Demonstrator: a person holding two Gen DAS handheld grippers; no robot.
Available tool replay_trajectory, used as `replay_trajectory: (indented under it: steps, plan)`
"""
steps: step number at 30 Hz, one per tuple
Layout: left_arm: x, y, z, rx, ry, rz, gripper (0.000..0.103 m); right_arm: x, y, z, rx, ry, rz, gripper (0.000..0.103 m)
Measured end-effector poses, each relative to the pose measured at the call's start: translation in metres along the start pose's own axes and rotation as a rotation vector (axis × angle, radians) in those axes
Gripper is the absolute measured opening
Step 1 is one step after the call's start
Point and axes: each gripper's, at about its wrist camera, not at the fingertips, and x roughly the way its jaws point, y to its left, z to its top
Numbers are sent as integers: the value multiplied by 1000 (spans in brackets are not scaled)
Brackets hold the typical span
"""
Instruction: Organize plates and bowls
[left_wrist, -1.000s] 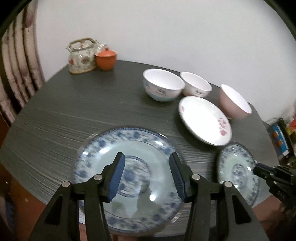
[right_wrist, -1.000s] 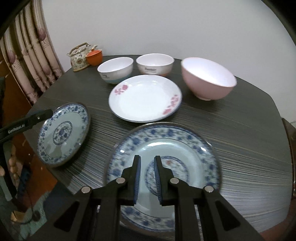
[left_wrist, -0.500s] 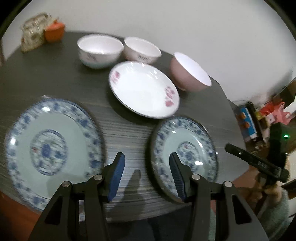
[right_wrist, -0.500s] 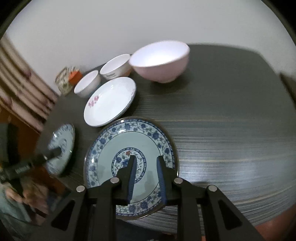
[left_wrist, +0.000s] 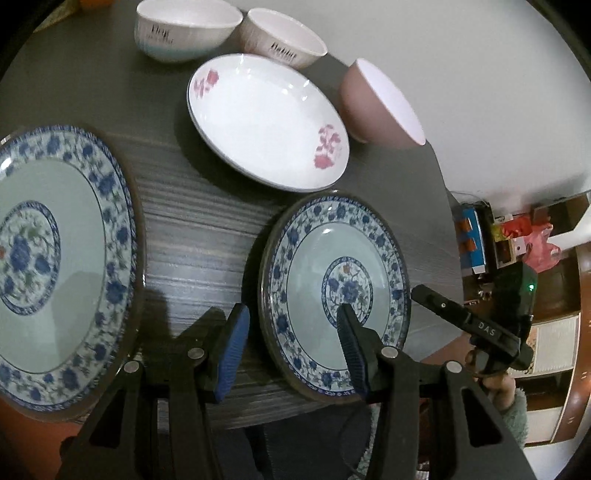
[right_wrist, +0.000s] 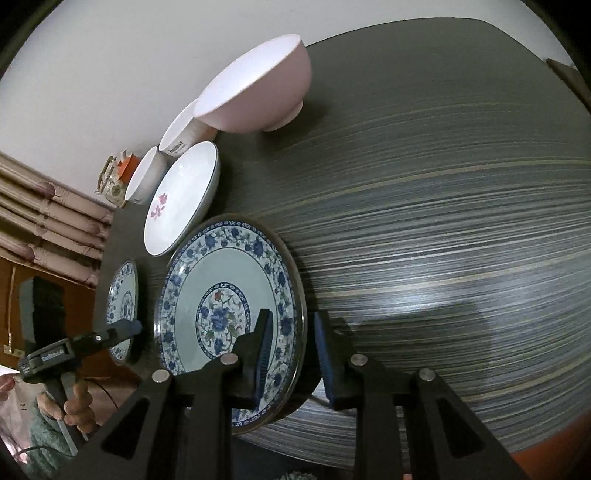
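Note:
Two blue-patterned plates lie near the front edge of the dark table (right_wrist: 443, 221). Both grippers are at the smaller blue plate (left_wrist: 332, 258) (right_wrist: 221, 288). My left gripper (left_wrist: 291, 347) (right_wrist: 129, 326) is open and straddles its left rim, one finger over the plate and one over the table. At the right rim my right gripper (right_wrist: 294, 352) (left_wrist: 421, 293) stands open with the rim between its pads, not pressed. The larger blue plate (left_wrist: 55, 258) (right_wrist: 123, 295) lies to the left. Behind them are a white flowered plate (left_wrist: 266, 118), a pink bowl (left_wrist: 380, 103) and two white bowls (left_wrist: 184, 29) (left_wrist: 280, 40).
A teapot (right_wrist: 110, 184) and an orange cup stand at the table's far left corner, with curtains (right_wrist: 48, 221) beyond. Boxes and bags (left_wrist: 517, 236) lie on the floor to the right. A person's hand (right_wrist: 77, 402) holds the left gripper. The table's right half is bare.
The left gripper moved right, from over the larger plate to the smaller plate's left rim. The right gripper shifted to that plate's right rim, rolled, and its jaws widened.

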Motion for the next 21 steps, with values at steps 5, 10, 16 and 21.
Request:
replay_trajectory:
  steps: [5,10,16,21]
  plan:
    - [5,1,0,-10,16,10,45,8,-4,0,14,20,18,25]
    - [10,3,1,-24,37,9,45,9,-3,-1,10,20,18,25]
    - [18,7,1,-37,60,24,39,12,-1,-2,0,32,18,24]
    - [22,9,1,-38,74,35,30,14,0,-3,-4,34,16,23]
